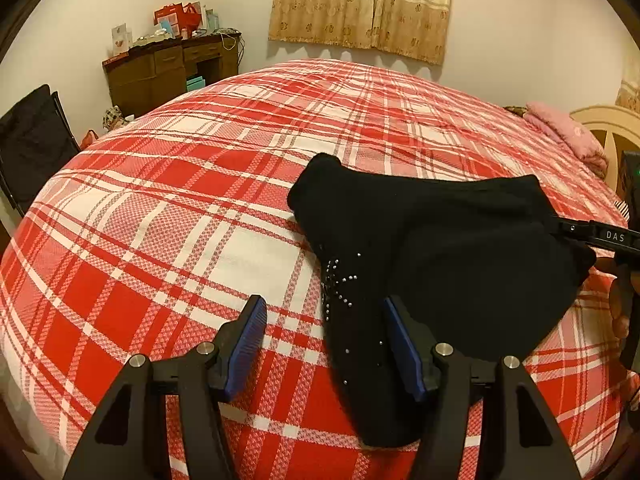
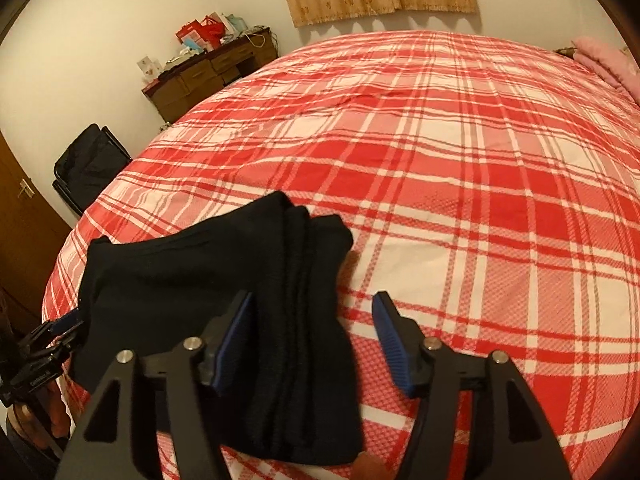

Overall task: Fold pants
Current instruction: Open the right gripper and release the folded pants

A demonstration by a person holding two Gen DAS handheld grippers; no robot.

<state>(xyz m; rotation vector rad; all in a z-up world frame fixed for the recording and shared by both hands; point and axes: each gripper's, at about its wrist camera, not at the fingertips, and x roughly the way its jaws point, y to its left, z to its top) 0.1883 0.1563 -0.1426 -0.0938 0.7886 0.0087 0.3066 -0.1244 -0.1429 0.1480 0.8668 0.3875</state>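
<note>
Pants [image 1: 440, 264], black and already folded into a compact bundle, lie on the near part of the bed [image 1: 168, 216], on its red-and-white plaid cover. A scatter of small studs shows on the fabric at the bundle's left end in the left wrist view. The right end shows several stacked layers with their edges fairly even.

Left claw [image 1: 324, 344] stands open, with one blue pad [image 1: 246, 344] over bare cover and the other above the studded end; no cloth is pinched between them. Right claw [image 2: 312, 344] is likewise open, straddling the layered end of the bundle [image 2: 224, 280], its right pad [image 2: 390, 346] over the cover. Neither pad visibly presses on fabric.

Judgement: the fold looks near complete and the step in hand is the release. To do it well, both claws should lift clear with jaws kept wide, so no pad snags a layer and drags the stack open. The layered right edge is the likelier place for a catch. If a further fold is wanted, each claw should take all layers at its end together, not the top one alone.
</note>
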